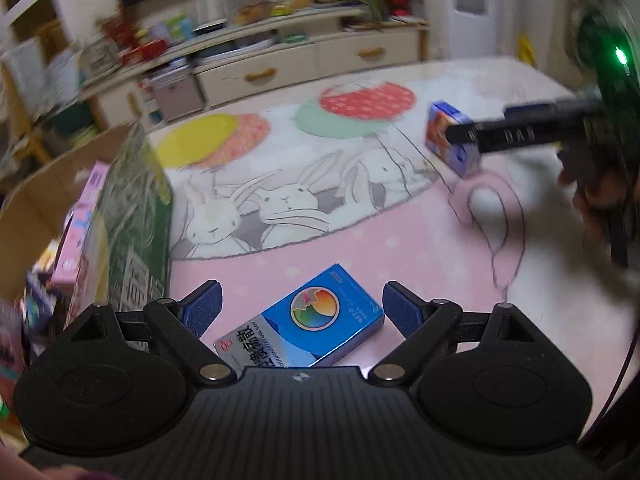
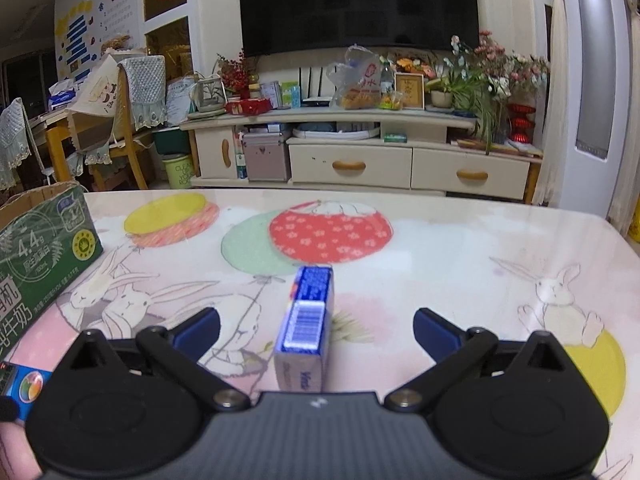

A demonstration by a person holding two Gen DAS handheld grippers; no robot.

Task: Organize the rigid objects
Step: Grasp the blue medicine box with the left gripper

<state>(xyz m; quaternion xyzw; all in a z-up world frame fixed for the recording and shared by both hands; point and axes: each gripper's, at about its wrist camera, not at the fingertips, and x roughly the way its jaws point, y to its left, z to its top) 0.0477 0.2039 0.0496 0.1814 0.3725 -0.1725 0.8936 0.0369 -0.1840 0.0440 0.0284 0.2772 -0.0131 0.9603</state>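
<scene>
Beside your left gripper (image 1: pixel 302 311), jaws wide, stands one green carton (image 1: pixel 132 216); two boxes remain: blue box (image 1: pixel 308 322), narrow box (image 2: pixel 306 328) between your right gripper (image 2: pixel 316 330) jaws, wide.

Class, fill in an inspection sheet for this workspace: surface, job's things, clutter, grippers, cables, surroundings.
Surface: table with a rabbit-and-balloon print cover.
Job's things: blue box lying flat; narrow box on its edge; green carton at the left, open, with a pink box inside.
Clutter: nothing seen on the table apart from these.
Grippers: left gripper open over the blue box; right gripper open astride the narrow box, pads apart from it.
Cables: thin cable at the right edge.
Surroundings: TV cabinet, TV, flowers, chairs.
</scene>
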